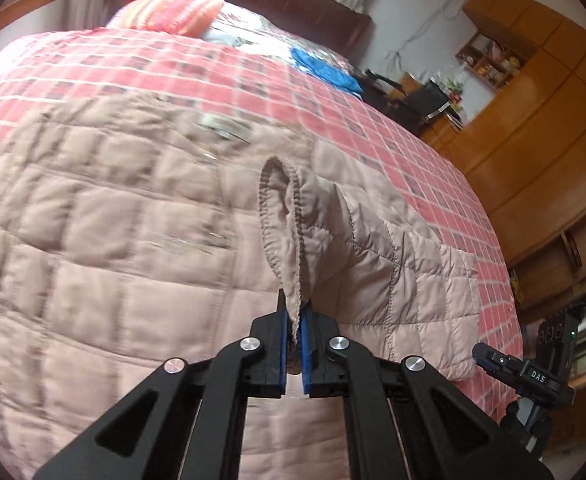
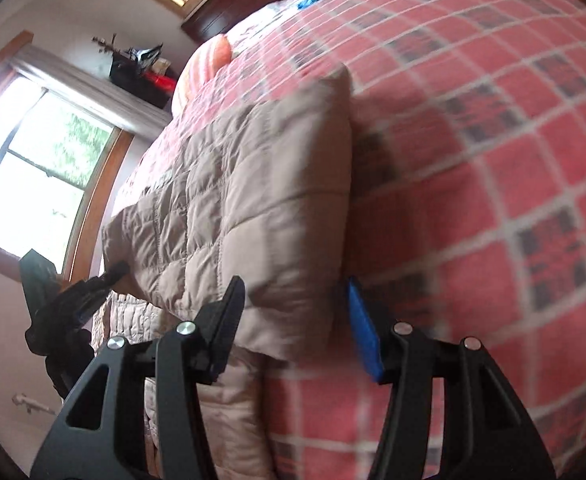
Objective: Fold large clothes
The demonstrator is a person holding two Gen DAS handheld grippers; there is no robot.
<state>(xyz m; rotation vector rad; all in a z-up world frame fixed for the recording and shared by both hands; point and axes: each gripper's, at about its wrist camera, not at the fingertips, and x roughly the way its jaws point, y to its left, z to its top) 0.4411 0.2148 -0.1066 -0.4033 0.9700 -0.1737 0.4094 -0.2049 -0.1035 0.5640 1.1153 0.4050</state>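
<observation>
A large quilted beige-pink jacket (image 1: 105, 248) lies spread on a bed with a red checked bedspread (image 1: 393, 128). My left gripper (image 1: 296, 316) is shut on the stitched cuff of one sleeve (image 1: 281, 216), holding it lifted above the jacket's body. In the right wrist view the left gripper (image 2: 117, 270) shows at the far left, pinching the sleeve end. My right gripper (image 2: 295, 300) is open wide, and a folded edge of the jacket (image 2: 261, 184) lies between its fingers, over the bedspread (image 2: 513, 200).
A striped orange pillow (image 1: 173, 8) and a blue cloth (image 1: 325, 68) lie near the dark headboard. Wooden wardrobes (image 1: 541, 128) line the right side. A black device on a tripod (image 1: 525, 372) stands by the bed's edge. Windows (image 2: 41, 168) fill the wall on the other side.
</observation>
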